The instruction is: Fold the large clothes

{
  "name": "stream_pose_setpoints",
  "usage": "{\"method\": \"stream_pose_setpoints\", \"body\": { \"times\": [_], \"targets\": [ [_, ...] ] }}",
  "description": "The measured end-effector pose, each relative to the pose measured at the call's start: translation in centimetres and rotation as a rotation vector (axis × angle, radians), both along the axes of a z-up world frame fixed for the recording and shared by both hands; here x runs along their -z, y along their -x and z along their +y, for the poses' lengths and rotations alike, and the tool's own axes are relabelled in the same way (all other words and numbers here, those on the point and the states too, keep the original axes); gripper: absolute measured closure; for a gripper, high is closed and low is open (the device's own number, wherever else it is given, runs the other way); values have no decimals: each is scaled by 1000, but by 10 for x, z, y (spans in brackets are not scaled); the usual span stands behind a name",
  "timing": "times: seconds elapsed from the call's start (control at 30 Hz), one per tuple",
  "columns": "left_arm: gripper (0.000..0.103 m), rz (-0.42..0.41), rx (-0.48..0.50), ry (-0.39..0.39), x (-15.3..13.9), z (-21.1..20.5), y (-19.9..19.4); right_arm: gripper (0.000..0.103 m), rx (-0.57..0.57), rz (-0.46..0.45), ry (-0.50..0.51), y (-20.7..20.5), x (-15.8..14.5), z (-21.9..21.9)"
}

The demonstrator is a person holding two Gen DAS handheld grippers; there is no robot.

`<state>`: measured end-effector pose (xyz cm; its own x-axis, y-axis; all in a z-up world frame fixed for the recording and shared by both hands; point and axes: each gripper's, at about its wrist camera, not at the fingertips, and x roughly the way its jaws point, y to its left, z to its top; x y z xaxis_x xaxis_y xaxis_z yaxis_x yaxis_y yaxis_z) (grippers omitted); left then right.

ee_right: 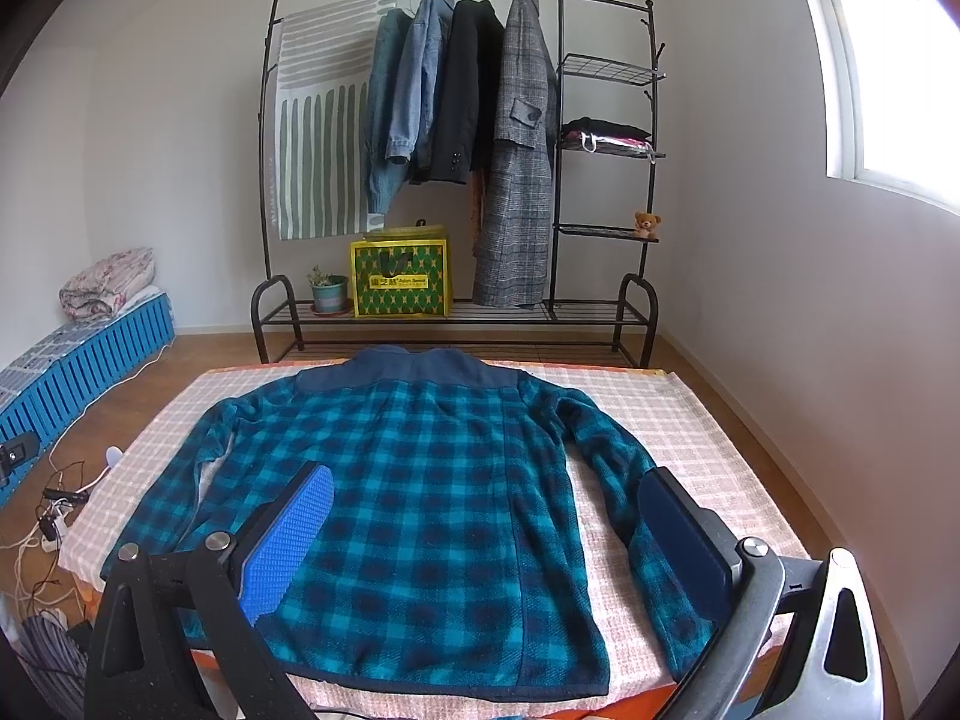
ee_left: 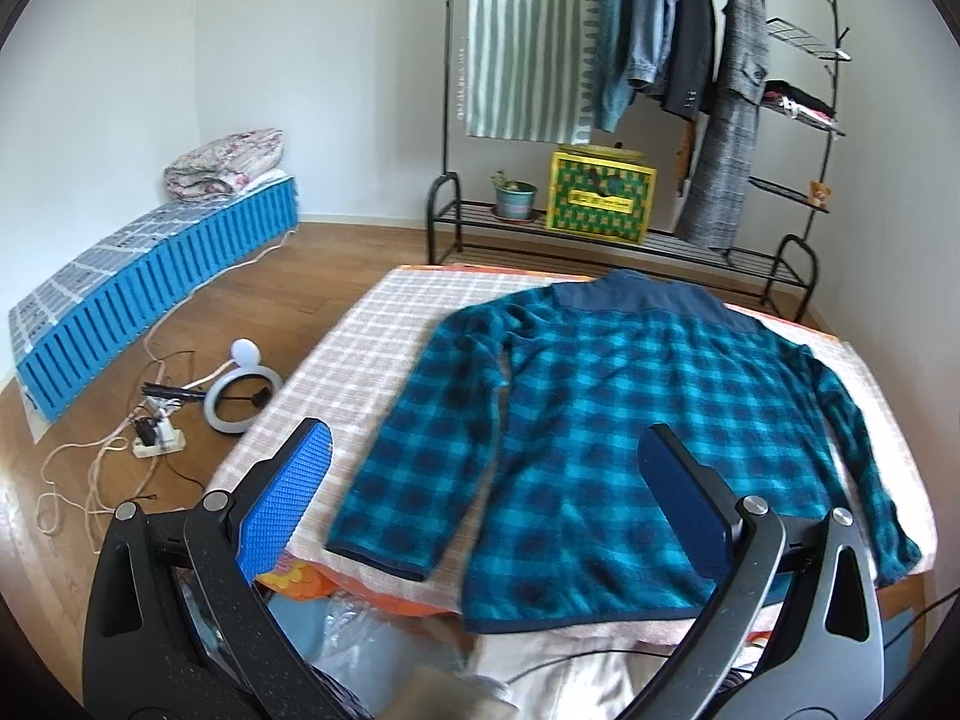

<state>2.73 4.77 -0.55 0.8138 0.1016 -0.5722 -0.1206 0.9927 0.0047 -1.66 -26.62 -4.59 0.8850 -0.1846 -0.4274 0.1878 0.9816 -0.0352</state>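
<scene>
While both spread wide above it, left tool point(ee_left: 486, 468) and right tool point(ee_right: 492, 510) over fuzzy teal plaid fleece jacket point(ee_right: 420, 480), flat, back-up.

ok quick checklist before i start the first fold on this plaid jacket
1. Jacket spread flat, back side up: ok.
2. Both sleeves laid out beside the body, not tucked under: ok.
3. Left gripper open, holding nothing: ok.
4. Right gripper open, holding nothing: ok.
5. Checked cloth under the jacket smooth: ok where visible.
6. Hem fully on the table: not ok; it reaches the near edge and looks slightly over it.
</scene>
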Motion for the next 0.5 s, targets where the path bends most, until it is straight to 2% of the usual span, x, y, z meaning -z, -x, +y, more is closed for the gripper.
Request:
{"method": "stream_pose_setpoints", "body": {
  "times": [0.17,0.27,0.37,0.43,0.5],
  "targets": [
    [0,14,-46,-20,11,29,-24,0,-46,8,-15,-19,6,6],
    [0,13,-70,-14,23,60,-41,0,-86,-11,-44,-32,12,11],
    [0,17,-63,62,44,95,-61,0,-134,-79,-117,-39,18,12],
    [1,71,-63,139,66,117,-80,0,-167,-120,-184,-46,23,11],
    [12,128,-73,194,89,137,-95,0,-188,-106,-232,-58,28,13]
  ]
}}
